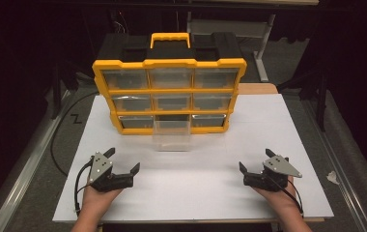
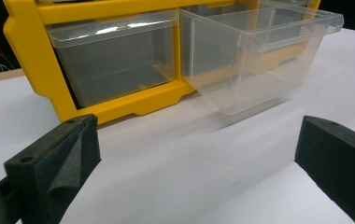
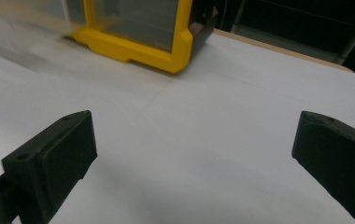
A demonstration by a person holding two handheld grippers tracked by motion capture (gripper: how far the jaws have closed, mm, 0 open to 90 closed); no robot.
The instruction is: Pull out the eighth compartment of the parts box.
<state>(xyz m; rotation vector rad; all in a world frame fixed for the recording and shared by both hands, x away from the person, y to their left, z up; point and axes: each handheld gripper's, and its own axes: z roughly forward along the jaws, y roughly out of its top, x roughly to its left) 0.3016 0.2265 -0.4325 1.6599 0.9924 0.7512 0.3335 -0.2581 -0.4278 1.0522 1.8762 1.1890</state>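
Observation:
A yellow and black organizer case (image 1: 169, 89) stands upright at the back of the white table (image 1: 196, 193), showing a grid of clear drawers. Its bottom middle drawer (image 1: 172, 135) is pulled out toward me and looks empty; the left gripper view shows that drawer (image 2: 255, 60) jutting from the yellow frame (image 2: 133, 100). My left gripper (image 1: 122, 159) rests open near the front left, with nothing between its jaws (image 2: 194, 163). My right gripper (image 1: 255, 159) sits open at the front right, also holding nothing (image 3: 194, 158). The case's corner (image 3: 175, 51) lies ahead of it.
A black cable (image 1: 58, 135) loops on the floor to the left of the table. A metal desk leg (image 1: 262, 48) stands behind the case. A wide stretch of bare white tabletop separates the two grippers.

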